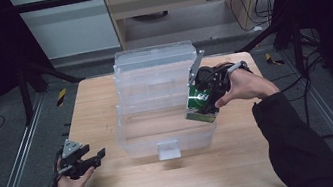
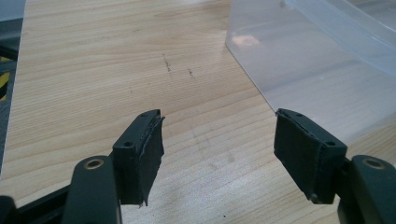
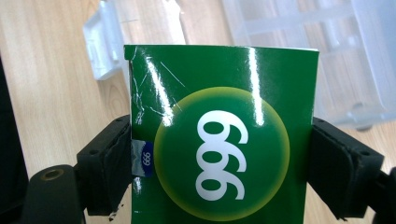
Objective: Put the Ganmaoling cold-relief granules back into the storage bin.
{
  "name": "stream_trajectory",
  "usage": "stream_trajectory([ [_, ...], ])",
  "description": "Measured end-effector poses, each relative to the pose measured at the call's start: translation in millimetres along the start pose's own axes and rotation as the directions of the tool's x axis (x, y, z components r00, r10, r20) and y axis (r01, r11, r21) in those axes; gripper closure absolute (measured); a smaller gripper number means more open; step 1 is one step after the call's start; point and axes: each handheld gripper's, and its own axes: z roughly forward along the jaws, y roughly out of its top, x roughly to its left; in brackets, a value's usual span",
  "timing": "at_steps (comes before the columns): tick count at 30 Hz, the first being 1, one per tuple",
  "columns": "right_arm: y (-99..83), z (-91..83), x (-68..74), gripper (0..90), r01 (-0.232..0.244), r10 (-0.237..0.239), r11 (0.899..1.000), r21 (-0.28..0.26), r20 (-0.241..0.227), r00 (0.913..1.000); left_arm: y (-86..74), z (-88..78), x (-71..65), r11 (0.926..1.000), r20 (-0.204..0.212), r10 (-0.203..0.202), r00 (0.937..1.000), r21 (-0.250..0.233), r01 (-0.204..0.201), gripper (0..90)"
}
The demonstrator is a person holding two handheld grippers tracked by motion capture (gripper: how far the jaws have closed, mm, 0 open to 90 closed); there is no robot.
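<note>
While left gripper (image 1: 95, 159) rests low at table's (image 1: 247, 167) near left edge, jaws spread wide with nothing between, right gripper (image 1: 204, 98) clamps green box (image 1: 200, 102) by both sides, holding it tilted above right part of clear plastic bin (image 1: 158, 100).

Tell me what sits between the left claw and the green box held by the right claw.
In the high view, the clear plastic storage bin stands between the open left claw and the green cardboard box gripped in the right claw; bare wooden table otherwise.
</note>
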Motion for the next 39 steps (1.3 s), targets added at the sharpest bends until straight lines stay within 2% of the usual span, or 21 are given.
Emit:
stream_trajectory([
  [4, 5.9, 4.9, 2.3, 17.7, 0.04, -0.04, 0.999, 0.001, -0.037, 0.9985, -0.2, 0.4, 0.3, 1.0, -0.003, 0.003, 1.0, 0.002, -0.003, 31.9],
  [5, 7.3, 7.2, 3.2, 17.7, 0.062, -0.062, 0.998, 0.004, -0.046, 0.997, -0.2, 0.5, 0.3, 1.0, -0.004, 0.003, 1.0, 0.004, -0.003, 31.9],
  [12, 13.6, 19.9, 5.4, 17.6, 0.127, -0.125, 0.992, 0.024, -0.076, 0.9892, -0.3, 0.8, -0.2, 1.0, 0.001, 0.0, 1.0, 0.007, 0.0, 31.9],
  [17, 15.2, 24.6, 5.5, 17.6, 0.134, -0.129, 0.99, 0.051, -0.083, 0.9881, -0.3, 0.6, 0.4, 1.0, 0.0, 0.003, 1.0, 0.004, -0.003, 31.9],
  [21, 15.9, 29.2, 6.4, 17.6, 0.162, -0.154, 0.984, 0.075, -0.093, 0.9836, -0.4, 1.2, 0.2, 1.0, 0.002, 0.002, 1.0, 0.008, -0.002, 31.9],
  [26, 15.0, 33.4, 4.8, 17.5, 0.171, -0.163, 0.982, 0.081, -0.097, 0.9819, -0.5, 1.2, 0.1, 1.0, 0.002, 0.001, 1.0, 0.009, -0.001, 31.9],
  [28, 14.3, 35.2, 4.6, 17.6, 0.19, -0.181, 0.978, 0.085, -0.1, 0.9783, -0.5, 1.5, 0.3, 1.0, 0.0, 0.004, 1.0, 0.009, -0.004, 31.9],
  [35, 13.2, 42.2, 4.3, 17.4, 0.207, -0.195, 0.97, 0.123, -0.108, 0.9749, -0.8, 1.7, 0.5, 0.9999, 0.001, 0.007, 1.0, 0.01, -0.007, 31.9],
  [39, 13.5, 45.6, 4.7, 17.4, 0.219, -0.204, 0.968, 0.127, -0.118, 0.9718, -0.9, 1.8, 0.7, 0.9999, 0.001, 0.007, 1.0, 0.011, -0.007, 31.9],
])
